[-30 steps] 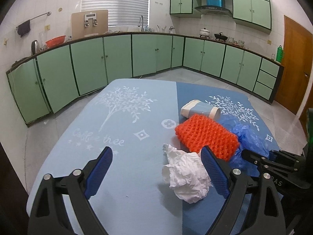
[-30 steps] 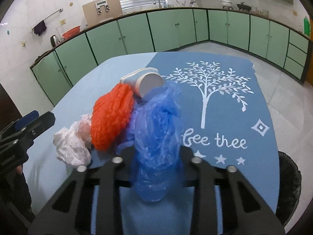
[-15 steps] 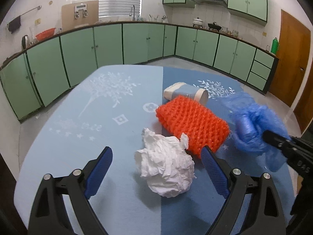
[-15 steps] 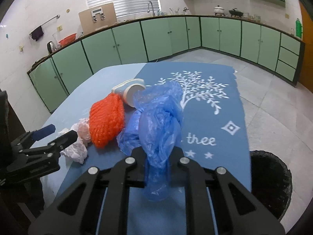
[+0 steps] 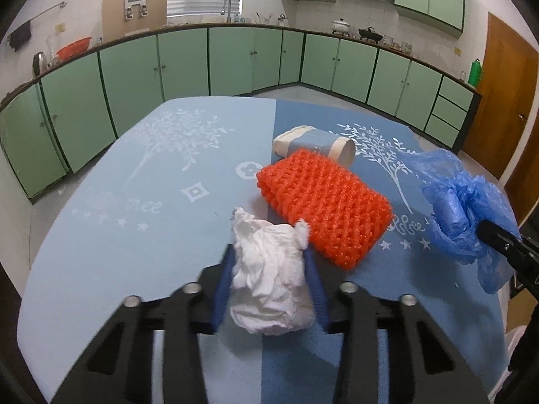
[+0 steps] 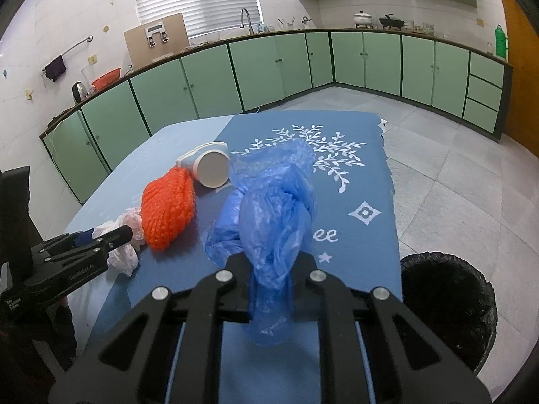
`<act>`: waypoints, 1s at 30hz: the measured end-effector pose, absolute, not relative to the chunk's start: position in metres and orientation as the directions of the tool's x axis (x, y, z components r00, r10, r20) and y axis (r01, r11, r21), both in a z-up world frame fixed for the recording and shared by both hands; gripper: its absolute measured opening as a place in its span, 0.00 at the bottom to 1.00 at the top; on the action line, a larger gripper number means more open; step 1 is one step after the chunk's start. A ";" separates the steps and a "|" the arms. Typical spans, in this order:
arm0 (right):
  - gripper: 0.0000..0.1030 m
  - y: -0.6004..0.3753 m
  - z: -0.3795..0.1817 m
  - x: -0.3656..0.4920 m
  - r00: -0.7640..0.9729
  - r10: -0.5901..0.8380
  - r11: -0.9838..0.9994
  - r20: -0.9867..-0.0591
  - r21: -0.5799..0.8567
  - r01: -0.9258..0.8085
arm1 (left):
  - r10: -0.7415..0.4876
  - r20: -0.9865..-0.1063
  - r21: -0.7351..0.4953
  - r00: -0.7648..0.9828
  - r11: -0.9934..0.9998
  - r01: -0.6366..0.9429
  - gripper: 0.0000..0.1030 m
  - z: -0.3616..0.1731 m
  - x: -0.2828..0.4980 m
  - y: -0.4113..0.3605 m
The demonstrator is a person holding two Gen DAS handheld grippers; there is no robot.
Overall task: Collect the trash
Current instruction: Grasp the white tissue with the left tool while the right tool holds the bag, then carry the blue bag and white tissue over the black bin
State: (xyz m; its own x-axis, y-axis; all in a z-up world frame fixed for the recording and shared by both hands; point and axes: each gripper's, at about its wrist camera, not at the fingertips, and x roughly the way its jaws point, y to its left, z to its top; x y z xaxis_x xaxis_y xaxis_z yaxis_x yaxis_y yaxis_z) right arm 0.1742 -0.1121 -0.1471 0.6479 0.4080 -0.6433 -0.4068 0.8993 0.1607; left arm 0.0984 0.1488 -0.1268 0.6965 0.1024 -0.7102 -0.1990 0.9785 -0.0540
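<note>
White crumpled tissue sits between the blue pads of the left tool, whose jaws have just been closing and now press on the wad from both sides at the near edge of the table. Just beyond it on the right lies an orange foam net, touching the tissue's far corner, and behind that net a paper cup lies on its side, its open mouth turned to the right. Both rest on the blue cloth printed with white trees that covers the table. The right tool is clenched on a bunched blue plastic bag, which stands up from between its fingers and hangs loose below them; in the left wrist view the bag is held above the table's right side, well apart from the net. On the tiled floor, just beside the table's near right corner, stands a black bin lined with a dark bag. Green cabinets run along the far walls.
</note>
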 end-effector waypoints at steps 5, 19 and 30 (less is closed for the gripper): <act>0.12 -0.114 -0.144 0.172 0.655 0.411 0.898 -0.634 0.159 -0.409 | 0.109 -0.699 -0.048 0.706 0.979 -0.199 0.19 -0.120 0.095 0.147; 0.12 -0.131 -0.126 0.158 0.683 0.414 0.902 -0.601 0.173 -0.394 | 0.107 -0.598 -0.045 0.794 0.985 -0.167 0.14 -0.068 0.080 0.130; 0.12 -0.155 -0.109 0.143 0.720 0.389 0.918 -0.574 0.175 -0.357 | 0.019 -0.562 -0.058 0.827 0.996 -0.062 0.14 -0.050 0.085 0.090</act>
